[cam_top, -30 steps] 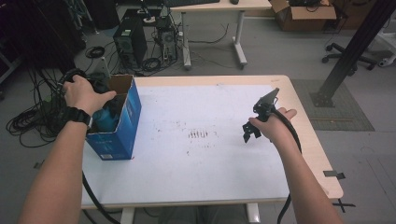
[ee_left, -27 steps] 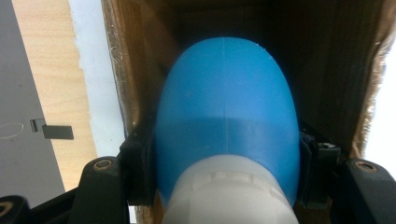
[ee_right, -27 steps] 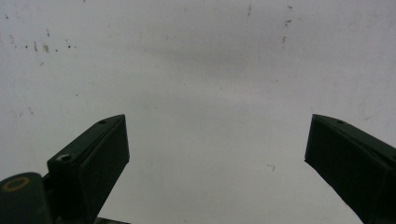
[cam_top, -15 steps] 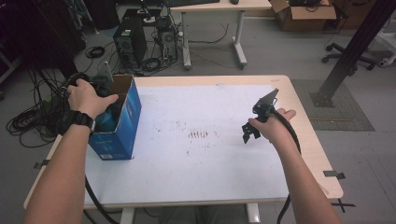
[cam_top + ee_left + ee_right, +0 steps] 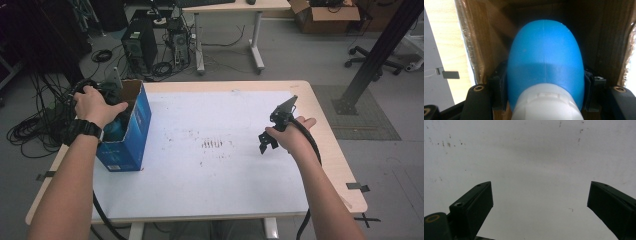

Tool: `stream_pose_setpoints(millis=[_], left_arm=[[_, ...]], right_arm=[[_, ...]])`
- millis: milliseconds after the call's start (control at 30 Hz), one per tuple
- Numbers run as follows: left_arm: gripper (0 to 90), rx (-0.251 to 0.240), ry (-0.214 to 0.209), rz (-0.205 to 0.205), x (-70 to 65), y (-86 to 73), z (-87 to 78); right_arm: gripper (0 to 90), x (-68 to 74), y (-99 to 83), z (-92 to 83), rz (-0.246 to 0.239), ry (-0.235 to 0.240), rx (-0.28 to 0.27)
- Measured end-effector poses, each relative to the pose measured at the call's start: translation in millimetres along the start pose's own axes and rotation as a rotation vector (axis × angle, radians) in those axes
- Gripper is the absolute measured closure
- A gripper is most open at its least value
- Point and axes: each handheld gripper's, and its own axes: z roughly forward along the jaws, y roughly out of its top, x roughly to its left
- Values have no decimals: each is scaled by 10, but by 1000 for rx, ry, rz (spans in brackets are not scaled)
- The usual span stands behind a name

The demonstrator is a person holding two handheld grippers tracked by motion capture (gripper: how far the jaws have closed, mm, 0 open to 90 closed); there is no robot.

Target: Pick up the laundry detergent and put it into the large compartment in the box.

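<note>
High view: left gripper [image 5: 111,100] down inside blue box [image 5: 131,131] at worktop [image 5: 210,190] left edge, hand bent over opening. Right gripper [image 5: 267,141] well apart at right, tilted down.

Left gripper view: clamped on blue bottle [image 5: 545,60], white cap [image 5: 546,105] nearest, long axis running away into box.

Right gripper view: jaws wide apart over bare worktop.

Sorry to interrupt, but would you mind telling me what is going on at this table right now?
A person works at the table with a tool in each hand. The left tool is down inside the blue box at the table's left edge, shut on a blue bottle with a white cap. The right tool is open with nothing between its jaws, held over the white sheet near the table's right side.
</note>
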Motion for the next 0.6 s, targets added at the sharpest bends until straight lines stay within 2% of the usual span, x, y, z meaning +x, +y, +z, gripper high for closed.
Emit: stream_pose_setpoints(millis=[333,600], left_arm=[[369,4,11,10,-38,2,1],[345,9,2,-2,-27,-19,-21]], right_arm=[[66,-5,-13,-17,2,2,-1],[66,-10,-28,-22,5,5,-5]])
